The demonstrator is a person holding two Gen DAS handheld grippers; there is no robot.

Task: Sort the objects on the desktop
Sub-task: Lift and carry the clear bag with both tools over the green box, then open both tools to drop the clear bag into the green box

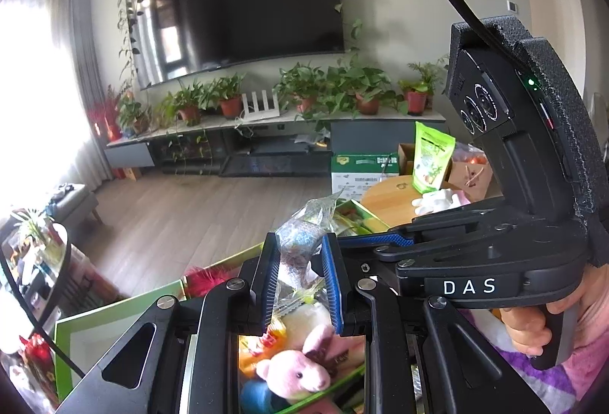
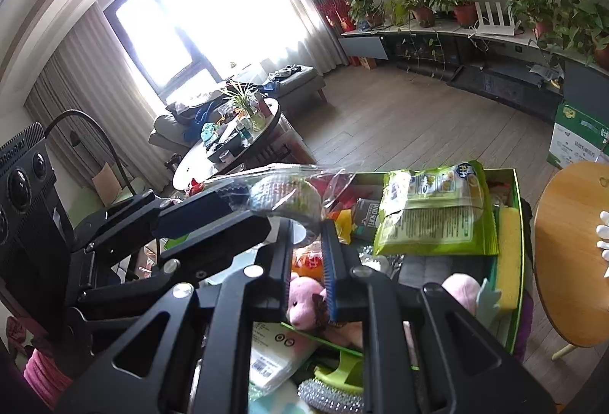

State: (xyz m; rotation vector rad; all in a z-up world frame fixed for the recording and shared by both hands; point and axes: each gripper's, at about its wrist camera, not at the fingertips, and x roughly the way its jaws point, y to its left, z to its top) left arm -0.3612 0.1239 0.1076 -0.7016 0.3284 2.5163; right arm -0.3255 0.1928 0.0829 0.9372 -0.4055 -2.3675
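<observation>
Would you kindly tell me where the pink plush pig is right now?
In the left wrist view the pink plush pig lies in the green box, low and central, just below the left gripper.

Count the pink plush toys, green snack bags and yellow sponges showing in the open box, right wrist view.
Pink plush toys: 2
Green plastic snack bags: 1
Yellow rectangular sponges: 1
Total: 4

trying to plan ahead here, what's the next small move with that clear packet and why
Probably carry the clear packet on toward the round wooden table and set it down. The left tool is shut on it, lifted above the cluttered green box, so it is already picked out for sorting.
</observation>
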